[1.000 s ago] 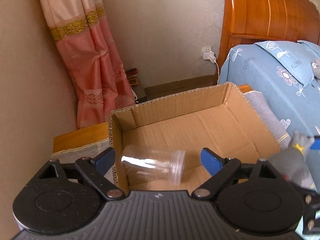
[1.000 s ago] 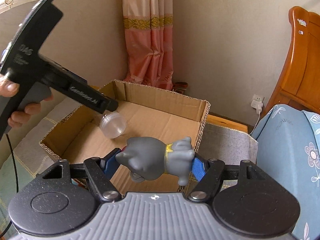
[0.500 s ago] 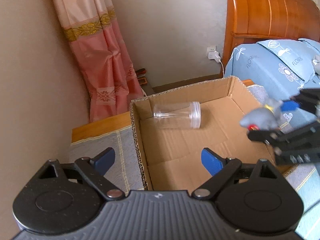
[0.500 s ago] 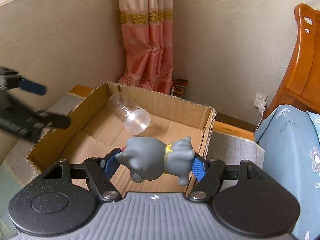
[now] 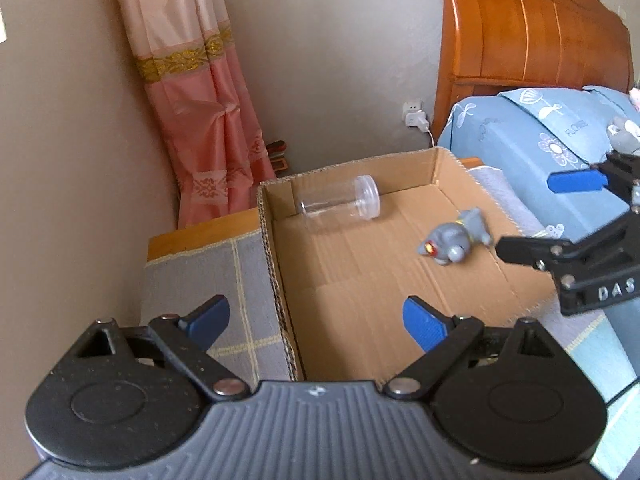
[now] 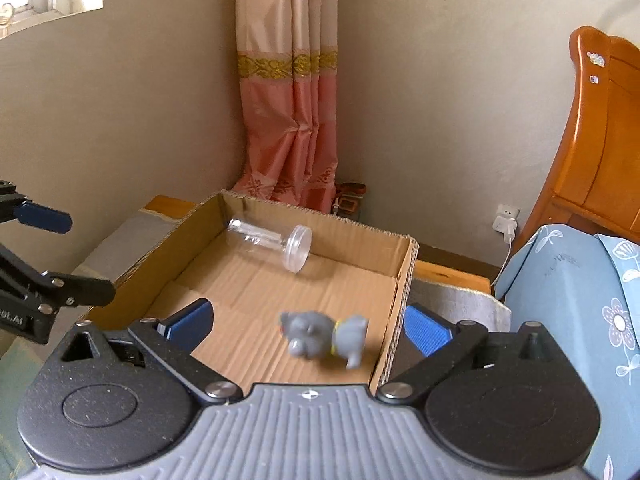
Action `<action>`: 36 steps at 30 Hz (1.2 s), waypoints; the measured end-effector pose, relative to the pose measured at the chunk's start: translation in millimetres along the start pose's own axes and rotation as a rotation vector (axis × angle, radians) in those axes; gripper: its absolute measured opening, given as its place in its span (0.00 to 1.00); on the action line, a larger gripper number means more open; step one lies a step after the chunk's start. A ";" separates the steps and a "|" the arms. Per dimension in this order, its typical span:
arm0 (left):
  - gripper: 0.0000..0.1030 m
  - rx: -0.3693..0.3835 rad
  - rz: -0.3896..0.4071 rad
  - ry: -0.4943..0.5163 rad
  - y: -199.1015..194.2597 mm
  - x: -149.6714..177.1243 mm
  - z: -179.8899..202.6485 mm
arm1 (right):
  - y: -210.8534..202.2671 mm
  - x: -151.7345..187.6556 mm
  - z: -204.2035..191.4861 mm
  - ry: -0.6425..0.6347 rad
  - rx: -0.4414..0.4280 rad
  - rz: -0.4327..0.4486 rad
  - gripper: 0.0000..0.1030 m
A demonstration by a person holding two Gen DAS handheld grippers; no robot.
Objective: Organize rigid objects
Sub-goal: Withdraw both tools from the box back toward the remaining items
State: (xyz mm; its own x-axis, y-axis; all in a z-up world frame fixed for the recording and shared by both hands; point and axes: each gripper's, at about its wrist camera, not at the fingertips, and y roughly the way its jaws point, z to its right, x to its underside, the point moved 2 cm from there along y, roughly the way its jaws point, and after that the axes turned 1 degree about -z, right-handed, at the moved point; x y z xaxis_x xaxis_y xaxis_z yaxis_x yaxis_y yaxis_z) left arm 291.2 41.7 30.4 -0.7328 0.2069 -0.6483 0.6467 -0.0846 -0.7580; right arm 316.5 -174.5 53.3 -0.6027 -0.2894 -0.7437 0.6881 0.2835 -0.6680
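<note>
Wooden headboard (image 5: 532, 36) at far right, blue floral bedding (image 6: 576, 304) below it. Pink curtain (image 6: 288, 112) hangs in the room corner. Open cardboard box (image 5: 280, 280) sits on a grey checked cloth (image 5: 224, 272).

Left tongs (image 5: 316, 318): jaws wide apart, have just been opening, nothing between them; they straddle the box's near left wall. Right tongs (image 6: 308, 322): jaws spread fully, have just been opening; the grey toy animal (image 6: 324, 336) is free of the pads, motion-blurred, low in the box by the right wall.

Clear plastic jar (image 5: 340, 202) lies on its side against the box's far wall, lid toward the right, well apart from the toy.
</note>
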 end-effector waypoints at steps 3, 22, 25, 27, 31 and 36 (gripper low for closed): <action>0.94 0.020 0.021 -0.021 -10.7 13.4 3.6 | -16.6 13.4 -8.0 -0.011 -0.007 0.000 1.00; 0.94 0.013 0.037 -0.098 -45.9 123.3 30.6 | -76.6 142.2 -56.6 0.068 0.002 -0.090 1.00; 0.94 -0.019 0.046 -0.098 -47.4 138.2 32.7 | -75.2 157.4 -65.4 0.104 0.003 -0.105 1.00; 0.94 -0.044 0.062 -0.095 -47.8 147.2 33.9 | -71.4 163.8 -72.1 0.106 0.010 -0.113 1.00; 0.94 -0.077 0.067 -0.080 -46.4 160.5 38.9 | -61.0 173.7 -77.9 0.134 -0.003 -0.145 1.00; 0.94 -0.066 0.065 -0.069 -46.7 166.9 42.8 | -57.0 181.1 -70.5 0.192 0.013 -0.157 1.00</action>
State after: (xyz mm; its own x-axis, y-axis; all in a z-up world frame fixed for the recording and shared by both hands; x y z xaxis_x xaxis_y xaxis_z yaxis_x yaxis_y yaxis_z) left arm 129.6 38.5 -45.5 -0.7003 0.1357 -0.7008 0.7040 -0.0305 -0.7095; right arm 139.7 -178.6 -45.2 -0.7677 -0.1493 -0.6232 0.5841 0.2367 -0.7764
